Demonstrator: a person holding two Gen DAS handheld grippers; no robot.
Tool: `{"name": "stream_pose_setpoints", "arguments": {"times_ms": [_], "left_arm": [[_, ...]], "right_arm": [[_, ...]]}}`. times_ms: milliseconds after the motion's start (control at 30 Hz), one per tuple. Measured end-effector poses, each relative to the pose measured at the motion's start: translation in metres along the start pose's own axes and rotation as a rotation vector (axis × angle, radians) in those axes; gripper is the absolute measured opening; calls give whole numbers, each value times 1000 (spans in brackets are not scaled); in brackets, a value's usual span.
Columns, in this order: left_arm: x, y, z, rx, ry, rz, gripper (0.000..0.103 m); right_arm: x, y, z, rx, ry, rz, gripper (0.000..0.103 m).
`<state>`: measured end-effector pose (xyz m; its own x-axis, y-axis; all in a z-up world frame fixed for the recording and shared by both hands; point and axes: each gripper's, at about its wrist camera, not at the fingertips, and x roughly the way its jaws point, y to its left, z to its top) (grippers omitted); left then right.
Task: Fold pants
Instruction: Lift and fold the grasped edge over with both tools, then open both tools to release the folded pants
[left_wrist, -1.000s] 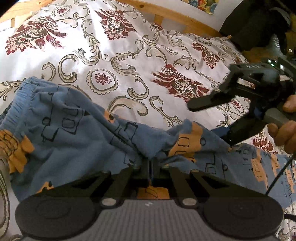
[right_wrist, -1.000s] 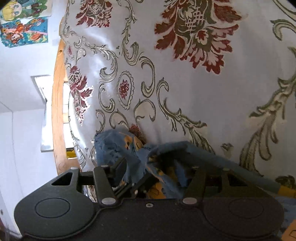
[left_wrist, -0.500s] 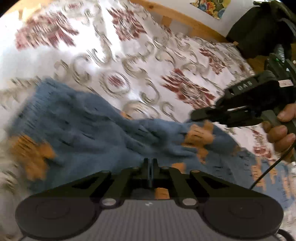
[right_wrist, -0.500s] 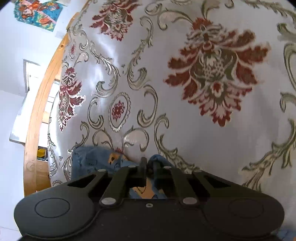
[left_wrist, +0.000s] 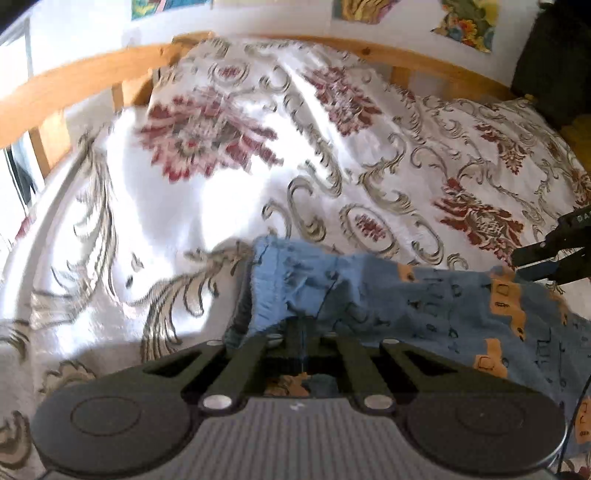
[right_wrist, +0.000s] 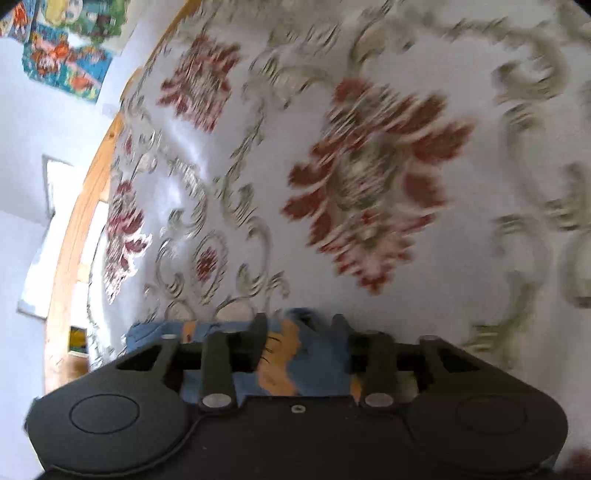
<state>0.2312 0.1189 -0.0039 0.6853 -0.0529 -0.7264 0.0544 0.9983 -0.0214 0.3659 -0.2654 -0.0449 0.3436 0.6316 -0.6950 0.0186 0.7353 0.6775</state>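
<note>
L jaws pinch pants, R spread

Bedroom; wooden bed frame; bedspread

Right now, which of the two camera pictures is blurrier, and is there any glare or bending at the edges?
Right wrist view: worse, the bedspread pattern is streaked by motion all over. Left wrist view: smeared mostly on the left, while the pants read fairly sharp; sunlight washes out a white patch of bedspread left of centre. Both views: fisheye bending, so the wooden bed frame curves.
</note>
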Motion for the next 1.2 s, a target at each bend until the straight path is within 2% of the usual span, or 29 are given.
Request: {"name": "stream_pose_setpoints", "arguments": {"times_ms": [67, 100, 167, 233, 300, 333, 400, 467, 533, 600, 633, 667, 700, 800, 867, 900, 933, 1033, 1100, 1200], "left_arm": [[-12, -6, 3, 6, -49, -9, 24], [-19, -11, 4, 8, -71, -34, 30], [-27, -22, 2, 12, -94, -111, 48], [-24, -32, -1, 1, -71, -192, 50], [-17, -46, -9, 12, -17, -262, 50], [-12, -52, -13, 27, 10, -273, 51], [-1, -67, -24, 96, 71, -254, 54], [10, -78, -35, 186, 112, -158, 54], [9, -82, -42, 256, 98, -107, 57], [7, -85, -43, 291, 95, -45, 69], [6, -86, -43, 308, 94, -8, 81], [5, -86, -44, 328, 97, 26, 86], [4, -86, -45, 341, 106, 43, 86], [-5, -81, -41, 274, 139, 27, 87], [-8, -84, -32, 230, 136, 4, 93], [-11, -92, -27, 228, 122, -19, 94], [-12, -104, -23, 243, 108, -46, 97], [-14, -159, -9, 356, 52, -161, 101], [-13, -209, 1, 453, 21, -275, 101], [-11, -284, 9, 580, -30, -535, 102]], "right_arm": [[-28, -3, -8, -23, -86, -51, 43], [-40, -2, -13, -32, -119, -73, 43], [-66, 2, -28, -71, -167, -101, 45], [-82, 6, -52, -101, -183, -93, 55], [-91, 5, -83, -104, -170, -71, 60], [-93, 3, -100, -107, -161, -70, 61], [-94, -3, -137, -117, -148, -95, 64], [-96, -16, -169, -124, -144, -134, 66], [-104, -32, -198, -118, -176, -154, 66], [-121, -47, -223, -118, -237, -137, 67], [-132, -53, -236, -115, -266, -164, 72], [-141, -58, -247, -125, -293, -192, 75], [-152, -62, -259, -145, -326, -219, 76], [-182, -72, -289, -156, -426, -304, 80], [-202, -78, -309, -117, -508, -340, 88], [-210, -83, -318, -89, -541, -366, 98], [-216, -86, -325, -65, -573, -393, 101], [-228, -101, -336, 1, -619, -425, 101], [-234, -111, -337, 32, -642, -416, 101], [-241, -123, -332, 74, -680, -402, 101]]}}
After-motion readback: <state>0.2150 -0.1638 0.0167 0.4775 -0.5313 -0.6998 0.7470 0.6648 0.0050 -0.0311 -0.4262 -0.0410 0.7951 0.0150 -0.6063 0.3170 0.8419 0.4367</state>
